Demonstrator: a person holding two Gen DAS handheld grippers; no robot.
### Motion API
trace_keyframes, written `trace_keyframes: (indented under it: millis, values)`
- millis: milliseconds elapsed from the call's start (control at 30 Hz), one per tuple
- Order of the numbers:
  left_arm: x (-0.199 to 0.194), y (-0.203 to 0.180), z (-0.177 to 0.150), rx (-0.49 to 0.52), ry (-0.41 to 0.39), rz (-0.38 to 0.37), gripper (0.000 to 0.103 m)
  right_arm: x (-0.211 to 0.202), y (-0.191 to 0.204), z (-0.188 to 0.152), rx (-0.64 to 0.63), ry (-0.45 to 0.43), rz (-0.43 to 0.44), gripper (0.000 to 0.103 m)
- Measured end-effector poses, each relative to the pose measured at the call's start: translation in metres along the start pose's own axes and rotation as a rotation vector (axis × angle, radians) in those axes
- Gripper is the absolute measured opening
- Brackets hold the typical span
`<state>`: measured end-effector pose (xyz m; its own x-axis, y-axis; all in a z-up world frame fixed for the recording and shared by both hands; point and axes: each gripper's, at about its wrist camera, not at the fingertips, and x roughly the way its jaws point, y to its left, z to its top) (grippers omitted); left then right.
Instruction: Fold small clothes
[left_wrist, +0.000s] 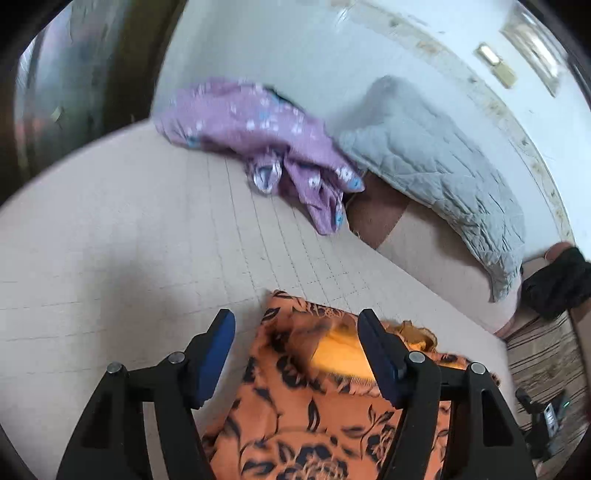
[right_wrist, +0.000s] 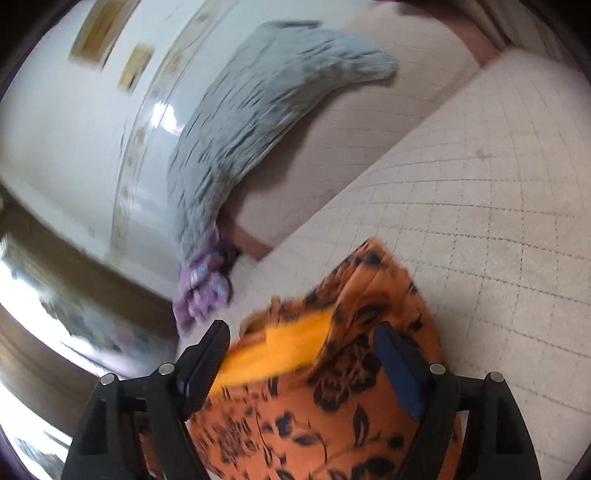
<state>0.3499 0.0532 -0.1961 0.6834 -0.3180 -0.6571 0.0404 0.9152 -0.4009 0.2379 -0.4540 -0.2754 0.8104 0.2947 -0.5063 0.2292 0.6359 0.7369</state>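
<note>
The orange floral garment (left_wrist: 295, 398) lies rumpled on the quilted mattress (left_wrist: 129, 258), its yellow lining (left_wrist: 340, 350) turned out, below both cameras. The left hand-held gripper (left_wrist: 296, 354) hangs over it with fingers spread and pinching nothing, so a bite taken here could catch only the top layer and drag the bunched cloth into a crooked fold. The right hand-held gripper (right_wrist: 303, 360) is spread too, straddling the lining, and the blurred view suggests haste, which could skew the edges or pull the garment toward the purple floral garment (left_wrist: 266, 147).
</note>
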Motion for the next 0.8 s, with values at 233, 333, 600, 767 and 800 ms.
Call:
trace_keyframes:
  millis: [233,333,600,767,800]
  values:
    - [0.036,-0.035,-0.06,0.304,0.281,0.088,0.068,0.029,0.045,-0.049,-0.245,0.173,-0.093,0.04]
    - [0.058,-0.034,-0.069,0.345,0.332,0.14,0.058,0.052,0.053,-0.067,-0.349,0.239,-0.176,0.039]
    - [0.09,-0.04,-0.034,0.284,0.207,0.033,0.052,0.091,0.041,-0.054,-0.323,0.135,-0.21,0.039]
    - [0.095,-0.037,-0.012,0.125,0.074,-0.094,0.052,0.087,0.032,-0.034,-0.232,-0.014,-0.115,0.039]
    - [0.095,-0.034,-0.009,0.114,0.073,-0.073,0.053,0.083,0.03,-0.034,-0.231,-0.021,-0.121,0.039]
